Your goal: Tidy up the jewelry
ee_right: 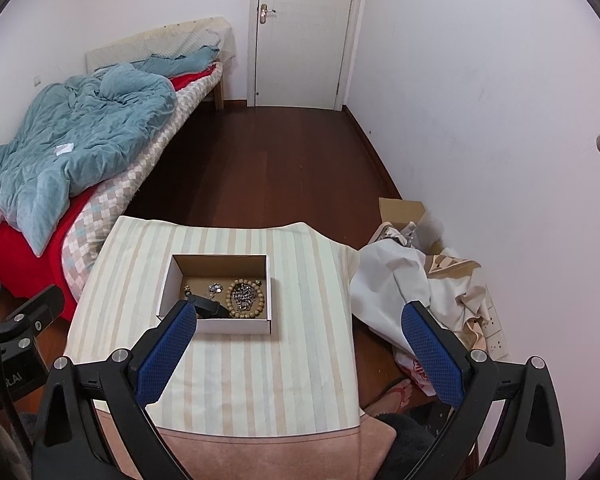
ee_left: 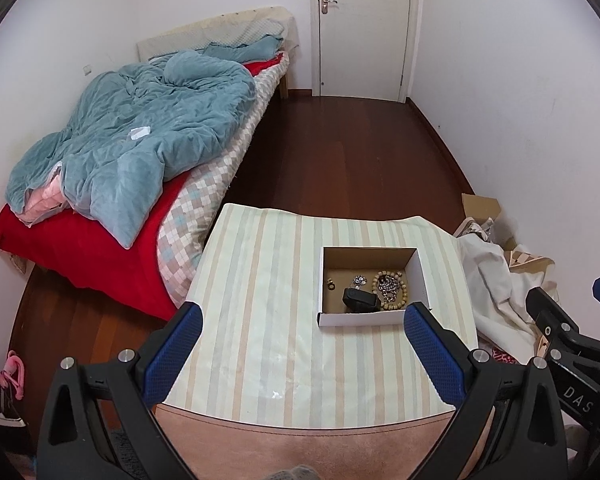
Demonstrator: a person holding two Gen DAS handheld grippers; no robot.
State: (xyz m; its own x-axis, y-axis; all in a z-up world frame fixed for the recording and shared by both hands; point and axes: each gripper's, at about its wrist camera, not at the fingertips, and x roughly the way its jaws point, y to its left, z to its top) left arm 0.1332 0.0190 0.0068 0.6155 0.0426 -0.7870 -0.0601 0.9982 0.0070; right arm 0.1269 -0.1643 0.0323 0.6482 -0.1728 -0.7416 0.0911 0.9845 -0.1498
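Jewelry sits together in an open cardboard box (ee_left: 370,286) on the striped worktop (ee_left: 260,300): a wooden bead bracelet (ee_left: 396,290) with a metal chain (ee_left: 389,283) heaped inside its ring, a small silver cluster (ee_left: 359,279), a tiny ring (ee_left: 331,283) near the left wall, and a black pouch-like item (ee_left: 360,300) at the front.

We hold our left gripper (ee_left: 302,354) spread wide and empty above the near part of the worktop, and our right gripper (ee_right: 300,350) likewise released and empty, its left finger overlapping the box's near corner in its own view.

From here, we judge the main risk to be the chain: lying within the bracelet, it may drag the beads along if we lift either. The light box could also slide or tip on the soft cover if a finger catches its wall.

We cannot tell what the black item is, nor whether the silver cluster is earrings or charms. The front wall of the box hides part of its floor.
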